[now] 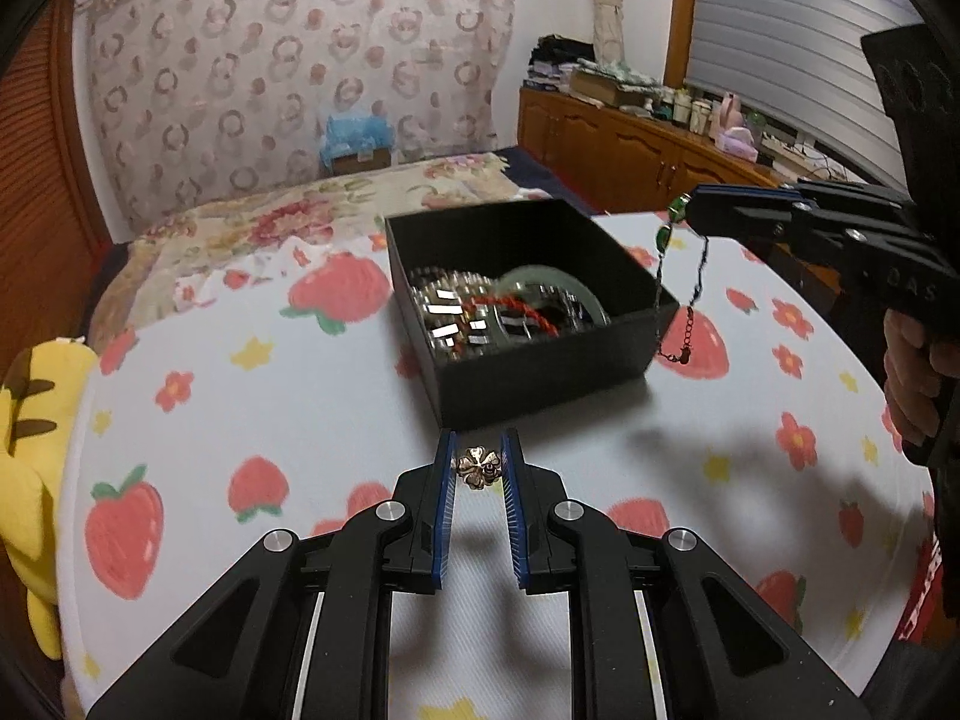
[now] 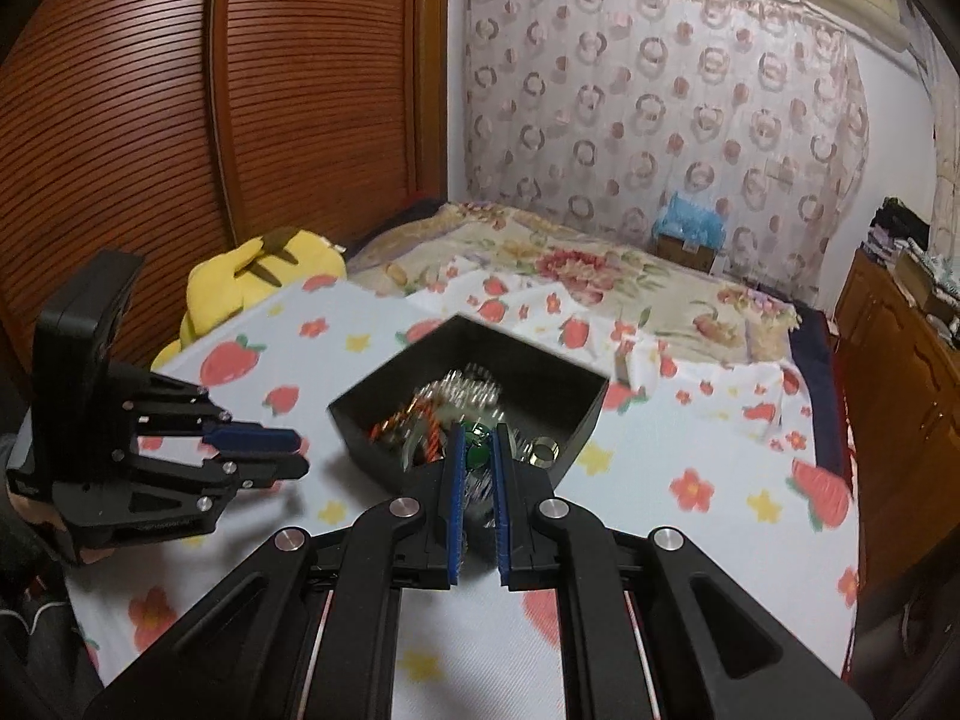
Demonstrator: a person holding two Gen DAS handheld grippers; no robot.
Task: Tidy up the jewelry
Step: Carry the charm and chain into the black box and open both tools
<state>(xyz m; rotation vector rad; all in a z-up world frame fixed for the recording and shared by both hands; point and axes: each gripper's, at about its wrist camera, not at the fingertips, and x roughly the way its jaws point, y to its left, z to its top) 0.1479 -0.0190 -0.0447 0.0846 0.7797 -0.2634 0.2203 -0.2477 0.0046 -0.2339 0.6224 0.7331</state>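
Observation:
A black open box [image 1: 543, 360] stands on the strawberry-print table and holds several pieces: a silver chain, a red cord and a pale green bangle [image 1: 555, 282]. My left gripper [image 1: 478, 463] is shut on a small gold flower brooch [image 1: 478, 467], just in front of the box. My right gripper [image 1: 690, 210] is shut on a dark chain bracelet with green beads [image 1: 663, 237], which dangles beside the box's right corner. In the right wrist view the right gripper [image 2: 478, 439] pinches the green beads [image 2: 477, 456] over the box [image 2: 360, 426], with the left gripper [image 2: 294, 450] at left.
The round table [image 1: 270, 408] has a white cloth with strawberries and flowers. A yellow plush toy [image 1: 30, 420] sits at its left edge. A bed with a floral cover [image 2: 600, 276] lies behind. A wooden cabinet [image 1: 630, 144] stands at the right.

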